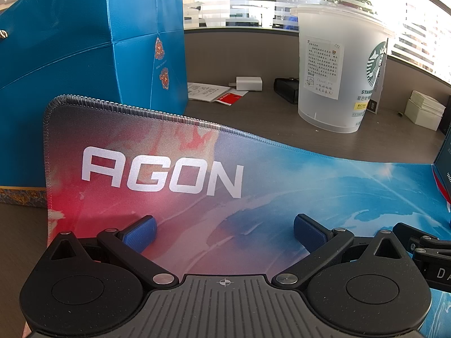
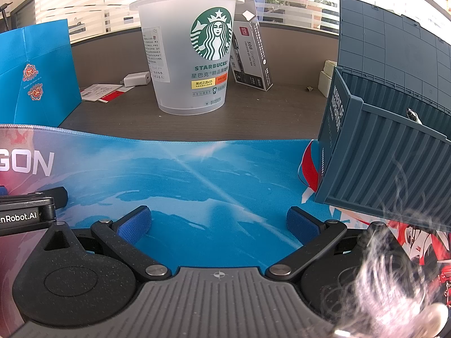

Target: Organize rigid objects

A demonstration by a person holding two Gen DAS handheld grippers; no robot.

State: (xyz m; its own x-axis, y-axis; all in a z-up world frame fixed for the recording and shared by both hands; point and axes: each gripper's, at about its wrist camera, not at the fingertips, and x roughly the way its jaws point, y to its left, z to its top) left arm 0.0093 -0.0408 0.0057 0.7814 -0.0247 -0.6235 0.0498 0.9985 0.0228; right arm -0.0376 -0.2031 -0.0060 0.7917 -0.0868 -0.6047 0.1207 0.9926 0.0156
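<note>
A frosted Starbucks tub stands on the grey desk beyond the mat; it also shows in the right wrist view. A dark blue container-shaped box with its lid raised sits on the mat's right side. A pen box leans behind the tub. My left gripper is open and empty over the AGON desk mat. My right gripper is open and empty over the mat's blue part, short of the tub.
A tall blue paper bag stands at the left, behind the mat. A white charger, papers, a black object and white boxes lie on the desk. A furry keychain hangs near the right gripper.
</note>
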